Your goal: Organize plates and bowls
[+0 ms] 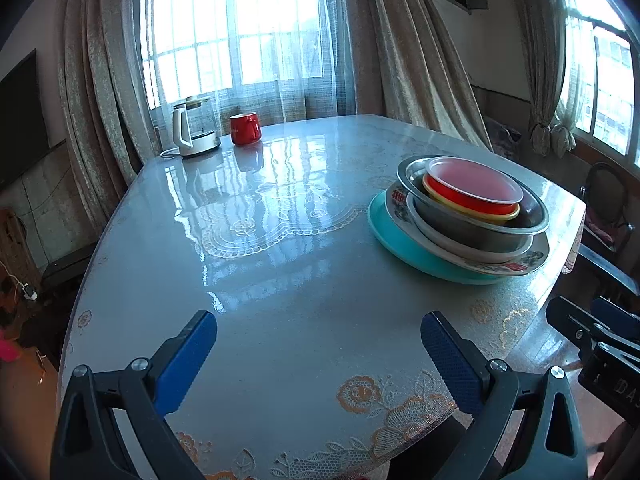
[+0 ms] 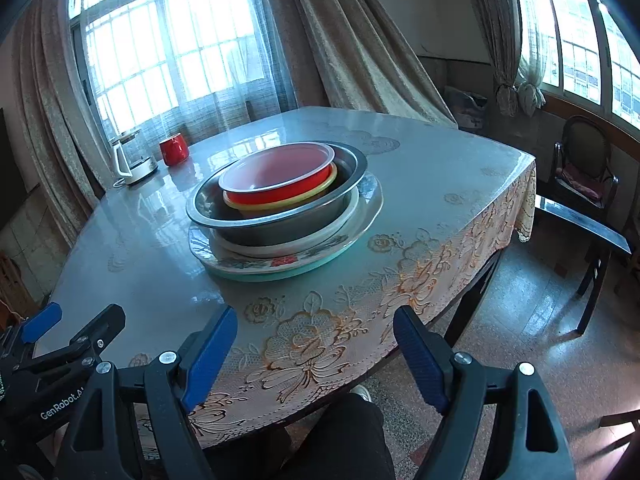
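Observation:
One stack of dishes stands on the table. From the bottom: a teal plate [image 1: 404, 246] [image 2: 320, 266], a flowered white plate [image 1: 524, 258] [image 2: 356, 216], a white bowl [image 2: 304, 242], a wide metal bowl [image 1: 472, 224] [image 2: 280, 216], a yellow bowl [image 1: 476, 209] [image 2: 280, 203] and a red bowl [image 1: 472, 186] [image 2: 276, 176] on top. My left gripper [image 1: 320, 354] is open and empty over the near table edge, left of the stack. My right gripper [image 2: 316, 350] is open and empty near the table's front corner, short of the stack. Each shows at the edge of the other's view.
A glass kettle [image 1: 194, 128] [image 2: 132, 160] and a red mug [image 1: 245, 128] [image 2: 174, 150] stand at the table's far side by the curtained window. A lace cloth under a glossy cover lies on the table [image 1: 280, 240]. Dark chairs [image 2: 580, 184] stand to the right.

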